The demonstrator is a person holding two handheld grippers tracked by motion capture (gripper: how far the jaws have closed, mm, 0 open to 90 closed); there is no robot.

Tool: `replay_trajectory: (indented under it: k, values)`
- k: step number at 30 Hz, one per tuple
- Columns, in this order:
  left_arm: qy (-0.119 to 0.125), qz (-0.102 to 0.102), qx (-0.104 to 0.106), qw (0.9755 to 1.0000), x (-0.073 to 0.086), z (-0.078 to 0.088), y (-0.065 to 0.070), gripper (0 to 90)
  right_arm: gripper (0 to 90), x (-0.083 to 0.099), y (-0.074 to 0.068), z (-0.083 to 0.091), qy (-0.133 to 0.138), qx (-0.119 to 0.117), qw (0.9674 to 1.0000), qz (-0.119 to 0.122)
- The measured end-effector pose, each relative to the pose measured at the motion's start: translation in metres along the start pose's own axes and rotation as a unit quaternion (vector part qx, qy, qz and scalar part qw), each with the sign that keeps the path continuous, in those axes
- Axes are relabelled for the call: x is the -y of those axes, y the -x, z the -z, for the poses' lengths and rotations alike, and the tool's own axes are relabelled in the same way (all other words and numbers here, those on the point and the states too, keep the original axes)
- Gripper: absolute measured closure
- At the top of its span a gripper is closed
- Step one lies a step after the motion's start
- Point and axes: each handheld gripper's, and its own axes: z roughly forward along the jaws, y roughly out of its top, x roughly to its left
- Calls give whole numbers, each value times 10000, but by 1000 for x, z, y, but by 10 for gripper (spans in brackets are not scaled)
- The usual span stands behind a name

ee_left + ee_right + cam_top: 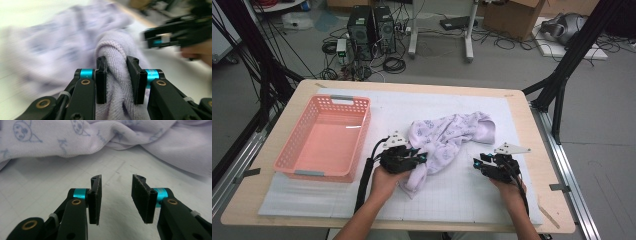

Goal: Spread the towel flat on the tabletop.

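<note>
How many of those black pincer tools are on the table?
2. The left gripper is shut on the near end of the lilac garment; the right gripper hovers open beside it, over the white mat.

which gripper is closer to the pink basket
Left. The left gripper clamps the cloth just beside the basket; the right gripper sits beyond the cloth, open.

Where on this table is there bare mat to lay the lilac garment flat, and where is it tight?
Bare mat lies along the near edge between the two forearms, and a strip behind the garment toward the far edge. It is tight between the pink basket and the left gripper, which pinches a fold of the cloth. The right gripper is open over bare mat.
</note>
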Motion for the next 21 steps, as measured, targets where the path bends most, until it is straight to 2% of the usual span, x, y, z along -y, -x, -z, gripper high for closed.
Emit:
replay_trajectory:
  k: [2,5,6,8,11,14,16,17,19,21]
  values:
    - [-127,-93,-422,9990,4,3,-9,689,610,-3,-5,-4,-41,-75,10000,21]
    - [-201,56,-785,9967,8,5,-17,577,626,-8,-14,-14,-127,-195,9997,93]
    - [-201,34,-831,9963,8,6,-19,562,639,-10,-19,-19,-181,-260,9994,110]
    - [-137,86,-850,9963,8,8,-21,556,657,-13,-24,-27,-269,-416,9987,109]
    - [-138,15,-775,9969,9,8,-21,587,650,-19,-35,-41,-323,-677,9971,91]
    - [-123,-21,-670,9977,10,8,-21,636,581,-27,-48,-52,-224,-969,9950,-42]
    - [-141,-79,-578,9982,11,8,-21,669,529,-32,-55,-58,-199,-1032,9944,-64]
    - [-161,-96,-512,9985,11,8,-21,700,504,-33,-58,-61,-226,-998,9947,-83]
    - [-154,-83,-428,9989,12,7,-21,736,491,-34,-62,-67,-299,-773,9965,-46]
    - [-108,-59,-386,9992,13,8,-21,745,564,-36,-66,-75,-351,-518,9980,12]
